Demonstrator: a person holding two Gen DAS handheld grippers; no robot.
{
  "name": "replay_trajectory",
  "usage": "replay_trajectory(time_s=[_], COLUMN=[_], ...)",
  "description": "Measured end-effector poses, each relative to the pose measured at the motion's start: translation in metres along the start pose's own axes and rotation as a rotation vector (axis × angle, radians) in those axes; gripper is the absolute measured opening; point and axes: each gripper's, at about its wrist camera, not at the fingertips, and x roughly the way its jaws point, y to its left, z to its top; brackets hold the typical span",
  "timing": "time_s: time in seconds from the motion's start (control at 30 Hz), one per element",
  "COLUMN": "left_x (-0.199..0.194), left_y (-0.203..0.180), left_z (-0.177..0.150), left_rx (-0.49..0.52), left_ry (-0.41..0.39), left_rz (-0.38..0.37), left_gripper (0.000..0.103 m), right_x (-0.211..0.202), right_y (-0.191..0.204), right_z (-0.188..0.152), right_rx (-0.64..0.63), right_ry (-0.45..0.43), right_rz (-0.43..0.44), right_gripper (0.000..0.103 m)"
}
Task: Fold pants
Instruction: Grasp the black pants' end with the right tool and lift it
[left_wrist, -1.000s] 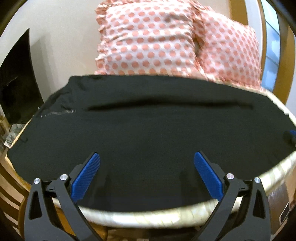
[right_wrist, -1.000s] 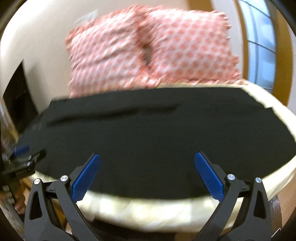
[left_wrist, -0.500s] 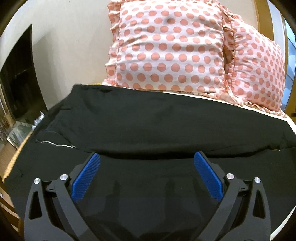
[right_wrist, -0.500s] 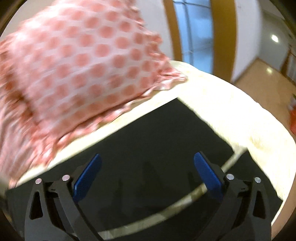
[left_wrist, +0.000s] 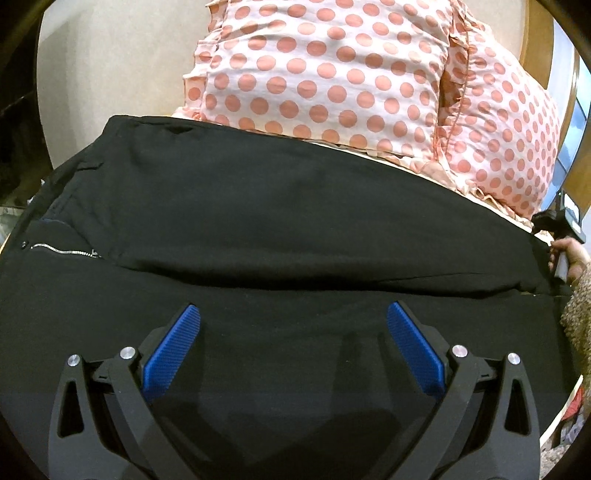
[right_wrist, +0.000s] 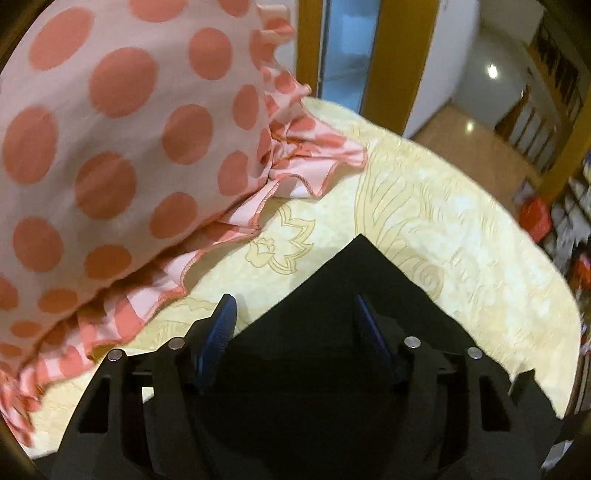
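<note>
Black pants (left_wrist: 295, 206) lie spread across the bed, both legs side by side, with the zipper (left_wrist: 62, 252) at the left. My left gripper (left_wrist: 293, 325) is open and empty, low over the near leg. My right gripper (right_wrist: 293, 314) is partly closed but still open, straddling the pointed corner of a pant-leg end (right_wrist: 364, 266) without clamping it. The right gripper and the hand holding it also show at the right edge of the left wrist view (left_wrist: 557, 229).
Two pink pillows with coral dots (left_wrist: 351, 81) (right_wrist: 110, 129) lean at the head of the bed, touching the pants' far edge. The cream patterned bedspread (right_wrist: 443, 221) ends at the right in a curved edge. Beyond it are wooden floor and a window frame (right_wrist: 391, 55).
Both grippers moved forward and lower over the pants. The right gripper swung to the leg end, and its jaws narrowed around the corner of the fabric.
</note>
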Motion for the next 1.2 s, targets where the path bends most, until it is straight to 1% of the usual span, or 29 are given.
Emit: replay_trajectory(time_s=[0.03,0.1,0.13,0.2,0.23,0.27,0.3,0.37,0.47,0.53,0.63,0.67,0.73,0.77,0.8,0.87,0.93,1.03,1.07,1.13,1.17,1.2], left_x=[0.000,0.001,0.001,0.001,0.001,0.001,0.001,0.002,0.003,0.004,0.003,0.003,0.003,0.003,0.003,0.002,0.002,0.002,0.003,0.003,0.003,0.001], left_y=[0.001,0.003,0.004,0.006,0.007,0.008,0.009,0.011,0.017,0.021,0.022,0.022,0.022,0.023,0.022,0.023,0.022,0.020,0.019,0.018,0.018,0.017], left_z=[0.000,0.001,0.001,0.000,0.001,0.001,0.001,0.001,0.001,0.000,0.000,0.000,0.000,0.000,0.000,0.000,0.000,0.000,0.000,0.000,0.000,-0.001], left_rx=[-0.005,-0.017,-0.024,-0.035,-0.042,-0.049,-0.055,-0.074,-0.109,-0.132,-0.142,-0.140,-0.139,-0.139,-0.140,-0.142,-0.142,-0.134,-0.129,-0.122,-0.120,-0.118], left_ry=[0.001,0.003,0.004,0.006,0.007,0.007,0.007,0.010,0.014,0.015,0.014,0.014,0.013,0.013,0.012,0.012,0.011,0.014,0.017,0.018,0.016,0.010], left_rz=[-0.003,-0.012,-0.016,-0.022,-0.027,-0.032,-0.034,-0.039,-0.049,-0.055,-0.058,-0.054,-0.050,-0.048,-0.047,-0.043,-0.035,-0.022,-0.017,-0.007,-0.001,0.008], left_gripper=[0.101,0.101,0.101,0.101,0.101,0.101,0.101,0.101,0.101,0.101,0.101,0.101,0.101,0.101,0.101,0.101,0.101,0.101,0.101,0.101,0.101,0.101], right_x=[-0.001,-0.008,-0.015,-0.019,-0.021,-0.022,-0.024,-0.028,-0.042,-0.059,-0.085,-0.100,-0.113,-0.123,-0.133,-0.137,-0.139,-0.128,-0.121,-0.113,-0.109,-0.107], right_y=[-0.003,-0.015,-0.021,-0.031,-0.039,-0.045,-0.052,-0.064,-0.083,-0.098,-0.117,-0.128,-0.145,-0.157,-0.171,-0.195,-0.219,-0.236,-0.240,-0.244,-0.248,-0.251], right_z=[-0.001,-0.010,-0.016,-0.019,-0.022,-0.023,-0.024,-0.027,-0.031,-0.036,-0.048,-0.058,-0.071,-0.084,-0.099,-0.128,-0.168,-0.194,-0.200,-0.202,-0.203,-0.204], right_rx=[-0.001,0.023,0.035,0.047,0.066,0.083,0.115,0.176,0.233,0.237,0.237,0.242,0.252,0.258,0.265,0.293,0.327,0.345,0.351,0.371,0.393,0.413], right_ry=[-0.008,-0.013,-0.020,-0.031,-0.034,-0.033,-0.028,-0.021,-0.054,-0.105,-0.157,-0.174,-0.192,-0.199,-0.201,-0.179,-0.151,-0.111,-0.074,-0.041,-0.028,-0.017], right_rz=[-0.002,0.027,0.048,0.088,0.127,0.155,0.217,0.316,0.436,0.503,0.581,0.623,0.680,0.713,0.737,0.775,0.782,0.739,0.739,0.732,0.742,0.753], right_gripper=[0.063,0.049,0.046,0.032,0.028,0.016,0.010,0.004,0.004,0.003,0.003,0.003,0.003,0.003,0.003,0.003,0.003,0.003,0.003,0.004,0.006,0.013])
